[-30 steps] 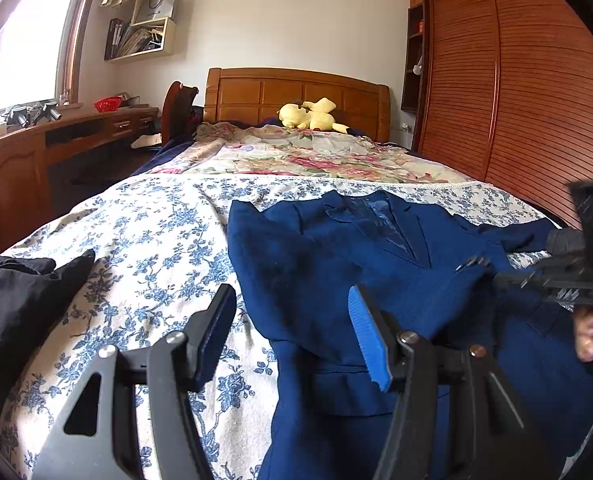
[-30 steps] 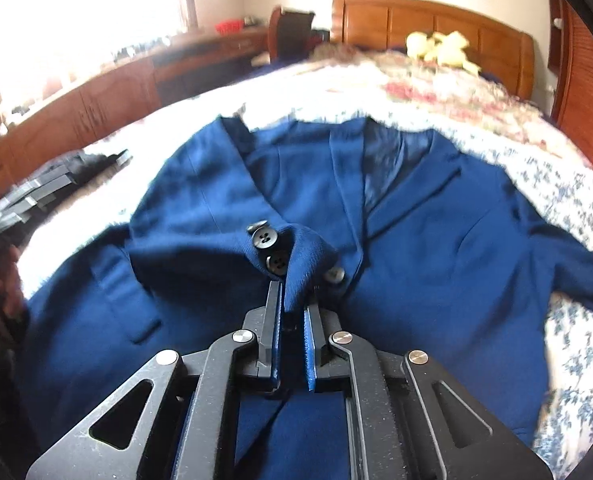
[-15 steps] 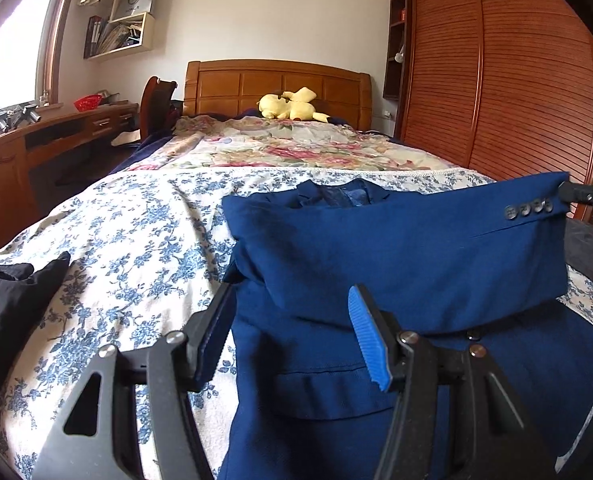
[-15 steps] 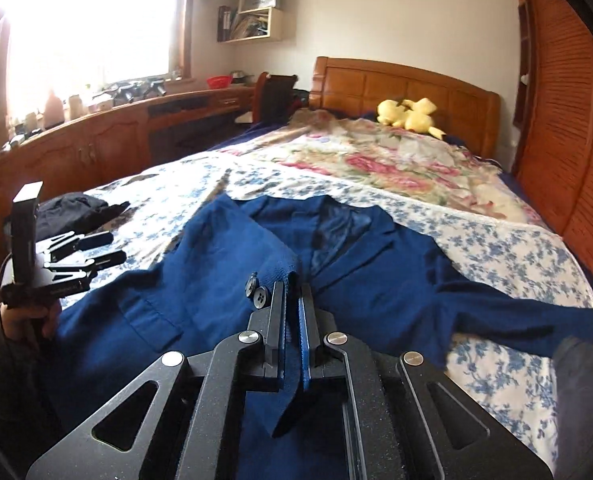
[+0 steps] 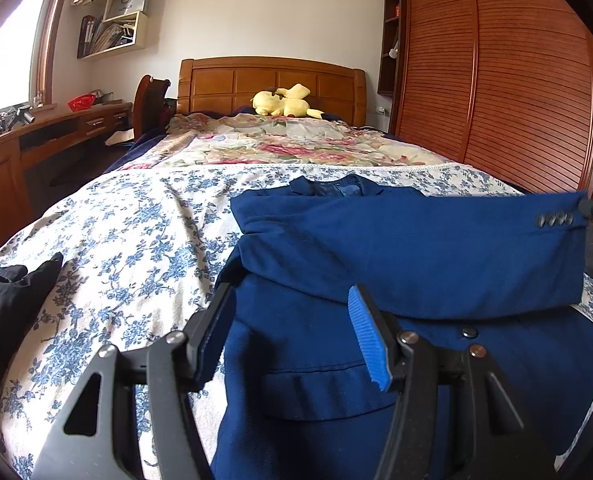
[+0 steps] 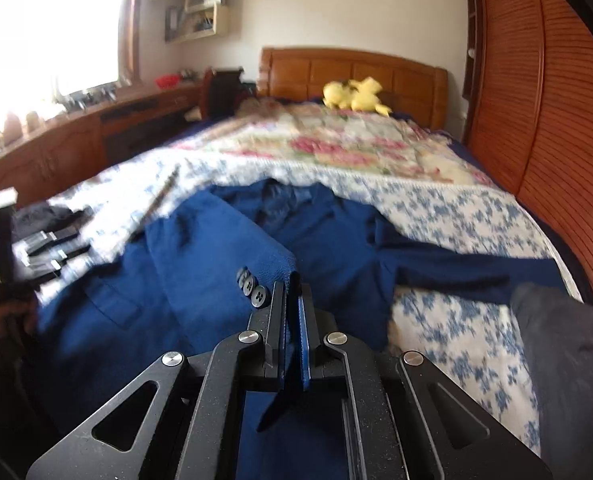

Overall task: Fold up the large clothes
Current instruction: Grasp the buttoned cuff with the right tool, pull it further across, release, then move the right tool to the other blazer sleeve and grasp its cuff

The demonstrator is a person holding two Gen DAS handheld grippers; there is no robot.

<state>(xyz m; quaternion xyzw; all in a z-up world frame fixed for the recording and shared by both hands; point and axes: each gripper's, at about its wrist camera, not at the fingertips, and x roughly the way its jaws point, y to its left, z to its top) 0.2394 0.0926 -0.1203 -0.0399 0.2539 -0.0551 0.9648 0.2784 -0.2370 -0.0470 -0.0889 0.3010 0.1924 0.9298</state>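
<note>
The blue jacket (image 5: pixel 376 380) lies face up at the foot edge of the bed (image 5: pixel 136 240), barely folded: the right gripper (image 6: pixel 292 300), pressed shut on one sleeve's cuff (image 6: pixel 284 268), holds it across the chest; the other sleeve (image 6: pixel 456 268) lies spread. The left gripper (image 5: pixel 292 332) hovers half-spread and empty, black clothes (image 5: pixel 8 300) near the left edge out of the way

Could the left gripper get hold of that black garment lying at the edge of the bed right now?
Probably yes. The left gripper is open and holds nothing, and the black garment lies uncovered on the floral bedspread to its left, with nothing between them.
</note>
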